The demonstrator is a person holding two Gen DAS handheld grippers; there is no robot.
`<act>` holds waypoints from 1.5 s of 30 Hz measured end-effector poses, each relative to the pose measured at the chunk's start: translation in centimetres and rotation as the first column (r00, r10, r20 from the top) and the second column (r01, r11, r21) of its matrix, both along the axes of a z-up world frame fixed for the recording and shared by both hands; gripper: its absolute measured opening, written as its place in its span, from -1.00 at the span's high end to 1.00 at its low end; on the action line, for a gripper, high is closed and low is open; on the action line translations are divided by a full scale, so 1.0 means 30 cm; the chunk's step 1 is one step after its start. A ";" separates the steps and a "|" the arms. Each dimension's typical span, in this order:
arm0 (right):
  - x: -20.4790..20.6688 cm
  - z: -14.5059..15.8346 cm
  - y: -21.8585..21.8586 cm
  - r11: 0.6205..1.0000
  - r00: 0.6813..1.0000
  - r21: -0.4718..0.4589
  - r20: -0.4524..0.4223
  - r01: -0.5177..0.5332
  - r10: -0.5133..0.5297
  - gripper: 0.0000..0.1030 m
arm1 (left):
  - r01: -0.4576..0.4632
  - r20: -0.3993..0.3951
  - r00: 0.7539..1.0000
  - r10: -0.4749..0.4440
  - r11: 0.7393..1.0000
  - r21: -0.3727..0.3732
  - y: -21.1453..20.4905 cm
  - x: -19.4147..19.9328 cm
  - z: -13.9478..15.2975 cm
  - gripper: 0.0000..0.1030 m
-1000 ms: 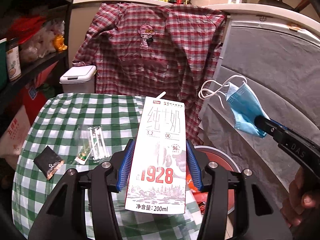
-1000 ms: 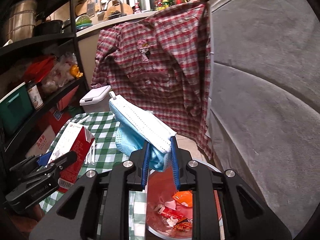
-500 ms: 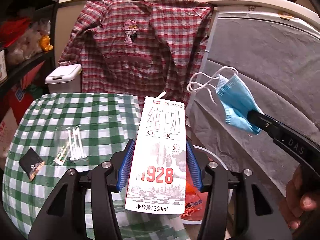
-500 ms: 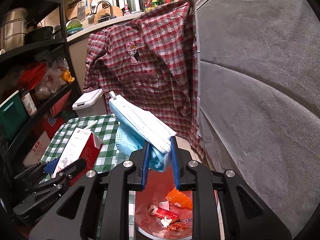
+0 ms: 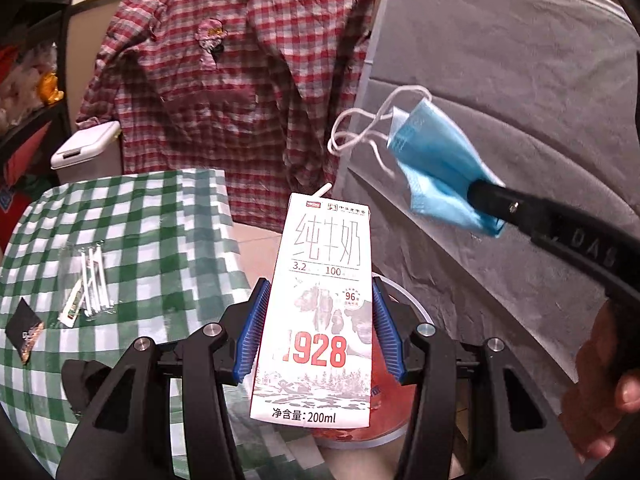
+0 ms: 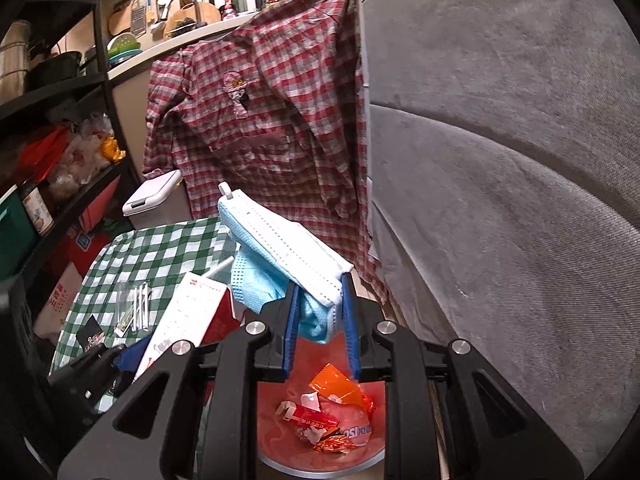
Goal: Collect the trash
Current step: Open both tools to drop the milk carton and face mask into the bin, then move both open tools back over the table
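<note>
Left gripper (image 5: 318,332): blue pads clamped on both sides of a milk carton (image 5: 320,312), held upright, white straw poking from the top. Carton label reads "1928" and "200ml".
Right gripper (image 6: 320,326): jaws narrow, pinching a folded blue face mask (image 6: 280,256); white ear loops (image 5: 360,132) dangling free in the left wrist view.
Bin (image 6: 276,412), red liner: directly below the right gripper's fingers, holding an orange wrapper (image 6: 340,388) and a red-and-white packet (image 6: 308,418). In the left wrist view, bin rim (image 5: 408,304) showing just behind and under the carton.
Table with green-checked cloth (image 5: 160,240): to the left of the bin. Still lying on it: clear packet of white sticks (image 5: 90,280) and a small dark wrapper (image 5: 24,330), near each other, well apart from both grippers.
Background: red plaid shirt (image 5: 232,92) draped over a counter edge, grey upholstery (image 6: 500,160) to the right, small white lidded bin (image 5: 84,148) behind the table.
Hand (image 5: 600,396) on the right gripper's handle visible at the lower right.
</note>
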State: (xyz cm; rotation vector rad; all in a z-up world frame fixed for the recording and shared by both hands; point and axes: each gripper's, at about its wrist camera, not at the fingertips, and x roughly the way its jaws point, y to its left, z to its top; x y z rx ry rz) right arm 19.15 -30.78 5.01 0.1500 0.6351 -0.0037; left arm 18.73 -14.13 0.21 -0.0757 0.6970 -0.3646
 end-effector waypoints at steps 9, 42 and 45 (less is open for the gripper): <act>0.001 0.001 -0.019 1.000 1.000 0.005 0.001 0.010 -0.010 0.49 | 0.071 -0.039 0.997 -0.072 0.997 -0.036 -0.066 0.018 -0.018 0.00; -0.037 0.032 0.138 0.998 0.995 -0.006 0.089 -0.055 0.055 0.15 | -0.020 0.040 0.999 0.021 1.000 -0.023 0.184 -0.037 0.053 0.00; -0.040 0.030 0.196 0.997 0.992 -0.004 0.096 -0.079 0.079 0.16 | -0.043 0.046 0.998 0.045 0.999 -0.025 0.251 -0.048 0.064 0.14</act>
